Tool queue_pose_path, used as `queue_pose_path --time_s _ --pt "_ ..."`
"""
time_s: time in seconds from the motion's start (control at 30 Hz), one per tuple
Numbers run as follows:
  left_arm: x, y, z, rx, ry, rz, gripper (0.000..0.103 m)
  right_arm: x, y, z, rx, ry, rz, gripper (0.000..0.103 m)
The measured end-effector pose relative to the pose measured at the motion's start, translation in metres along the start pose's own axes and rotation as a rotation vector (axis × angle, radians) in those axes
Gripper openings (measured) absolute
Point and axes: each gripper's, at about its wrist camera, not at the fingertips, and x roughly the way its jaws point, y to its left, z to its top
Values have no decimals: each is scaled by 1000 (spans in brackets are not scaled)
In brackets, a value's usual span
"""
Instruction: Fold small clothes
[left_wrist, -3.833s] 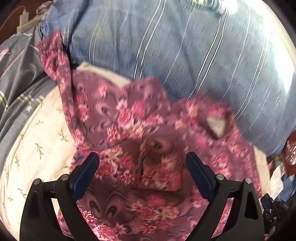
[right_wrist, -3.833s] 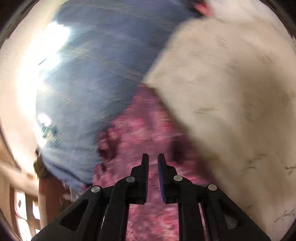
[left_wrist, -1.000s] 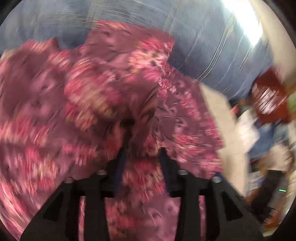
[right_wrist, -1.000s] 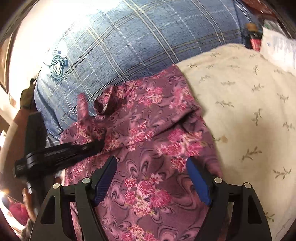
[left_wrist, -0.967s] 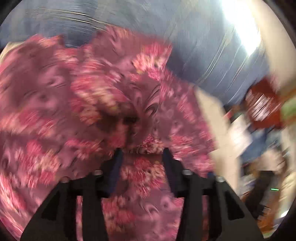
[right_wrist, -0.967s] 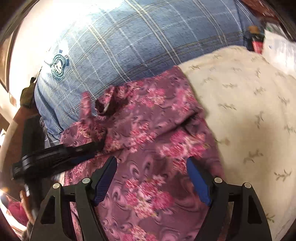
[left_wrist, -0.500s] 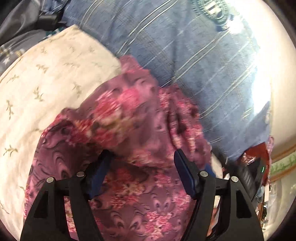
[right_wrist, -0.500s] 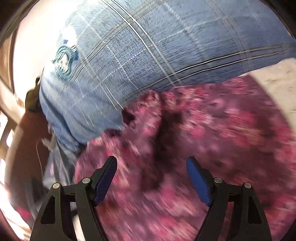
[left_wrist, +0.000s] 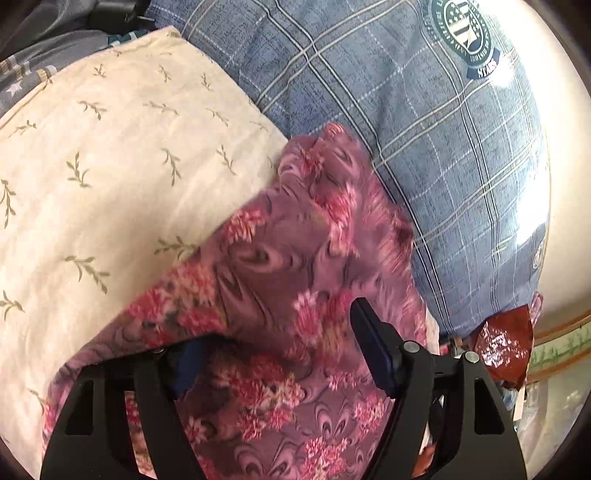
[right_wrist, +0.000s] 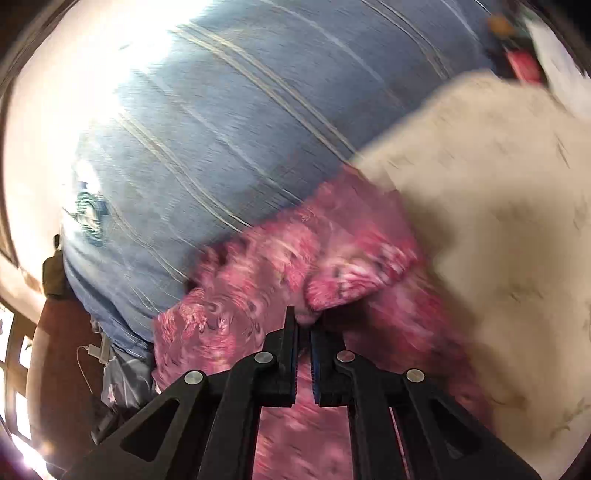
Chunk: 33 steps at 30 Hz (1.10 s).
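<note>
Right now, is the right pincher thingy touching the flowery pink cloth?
Touching. The right wrist view shows the right gripper shut on a fold of the flowery pink cloth.

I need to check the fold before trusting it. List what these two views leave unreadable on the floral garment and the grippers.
- Left wrist view: the left gripper has one fingertip buried under a fold of the floral garment; jaws opening.
- Same view: the garment's near edge is cut off by the frame bottom.
- Right wrist view: motion blur smears the garment; what part the right gripper pinches is unreadable.
</note>
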Motion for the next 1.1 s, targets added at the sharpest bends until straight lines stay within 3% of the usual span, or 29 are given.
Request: queue_pose_path --time_s 0.07,0.1,0.13,0.2,0.3,0.43,0.57,0.67,0.7,0.8,0.97,1.1 --pt "1 -2 1 8 -28 9 73 3 -8 -3 44 13 7 13" --pt "1 -3 1 15 -34 14 66 5 -10 -4 66 15 7 14" --pt "1 -6 1 23 -53 19 45 6 -8 -3 69 15 6 13" --pt "-3 -9 2 40 -80 35 22 -2 3 0 33 -14 41 7" --pt "-10 6 6 -19 -105 70 16 -17 9 3 -3 -60 93 7" --pt "-3 22 7 -70 -58 76 16 1 -3 -12 6 119 -47 13" --pt "-8 21 6 -60 -57 68 18 -21 13 -35 -45 166 -50 13" --pt "-7 13 2 -16 -64 64 32 -29 65 -35 -221 133 17 15" --pt "-7 9 1 12 -63 57 41 -21 87 -29 -291 142 41 21" --pt "-4 -1 -1 46 -71 63 48 32 170 -13 -525 201 75 46" --pt "-2 4 -1 50 -79 33 48 123 259 -6 -707 282 100 50" --pt "-1 4 0 59 -78 22 48 199 288 -15 -757 466 68 48"
